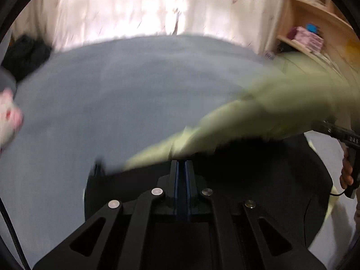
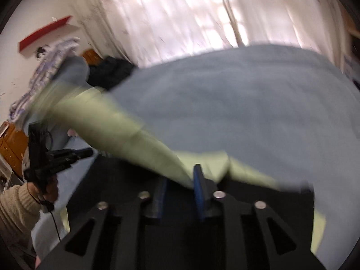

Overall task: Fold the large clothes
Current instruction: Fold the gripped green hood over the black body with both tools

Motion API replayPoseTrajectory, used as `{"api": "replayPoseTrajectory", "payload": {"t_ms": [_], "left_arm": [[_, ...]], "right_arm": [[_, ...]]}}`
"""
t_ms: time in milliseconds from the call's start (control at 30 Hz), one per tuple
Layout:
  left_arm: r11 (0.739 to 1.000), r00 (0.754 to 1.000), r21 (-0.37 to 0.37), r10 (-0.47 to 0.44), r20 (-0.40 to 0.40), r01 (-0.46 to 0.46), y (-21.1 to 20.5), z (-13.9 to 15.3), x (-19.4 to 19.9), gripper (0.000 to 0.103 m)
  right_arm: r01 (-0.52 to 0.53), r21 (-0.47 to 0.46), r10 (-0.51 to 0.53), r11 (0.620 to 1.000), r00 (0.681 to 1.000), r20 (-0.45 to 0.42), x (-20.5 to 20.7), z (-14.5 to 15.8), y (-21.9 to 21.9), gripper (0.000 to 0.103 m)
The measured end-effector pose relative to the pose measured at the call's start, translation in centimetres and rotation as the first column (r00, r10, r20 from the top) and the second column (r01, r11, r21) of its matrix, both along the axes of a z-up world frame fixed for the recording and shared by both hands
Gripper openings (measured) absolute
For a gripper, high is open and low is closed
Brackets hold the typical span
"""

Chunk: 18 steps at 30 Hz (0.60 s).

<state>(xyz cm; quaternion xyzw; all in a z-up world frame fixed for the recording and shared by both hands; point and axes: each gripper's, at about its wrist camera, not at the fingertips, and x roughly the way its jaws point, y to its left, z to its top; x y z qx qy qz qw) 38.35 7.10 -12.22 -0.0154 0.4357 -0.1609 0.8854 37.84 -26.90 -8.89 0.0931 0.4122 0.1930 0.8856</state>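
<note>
A pale green garment (image 1: 270, 103) is lifted over the blue-grey bed (image 1: 123, 90), blurred by motion. My left gripper (image 1: 181, 164) is shut on one edge of it, the blue pads pressed together. In the right wrist view the same garment (image 2: 108, 121) runs down from the upper left into my right gripper (image 2: 180, 184). Those jaws stand apart: the cloth lies between them and touches the right pad, with a dark gap beside the left pad. The left gripper (image 2: 87, 151) shows at the left, held by a hand (image 2: 49, 189). The right gripper (image 1: 326, 127) shows at the right edge, its fingertips hidden behind cloth.
Pale curtains (image 1: 135, 6) hang behind the bed (image 2: 247, 101). A wooden shelf (image 1: 303, 33) with boxes stands at the right. Dark clothes (image 2: 110, 72) are piled at the bed's far left, beside a patterned cloth (image 2: 51, 63). A pink-and-white soft thing (image 1: 9, 117) lies at the left edge.
</note>
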Motion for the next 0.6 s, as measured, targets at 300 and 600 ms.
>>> {"api": "replayPoseTrajectory", "payload": {"t_ms": [300, 600], "left_arm": [[0.999, 0.986, -0.008, 0.049, -0.162, -0.051, 3.3, 1.3, -7.4, 0.008], [0.996, 0.989, -0.003, -0.085, -0.121, 0.086, 0.5, 9.4, -16.0, 0.035]], "right_arm": [[0.071, 0.03, -0.061, 0.997, 0.966, -0.25, -6.0, -1.5, -1.1, 0.027], [-0.057, 0.025, 0.062, 0.998, 0.962, -0.265, -15.3, 4.3, 3.2, 0.028]]}}
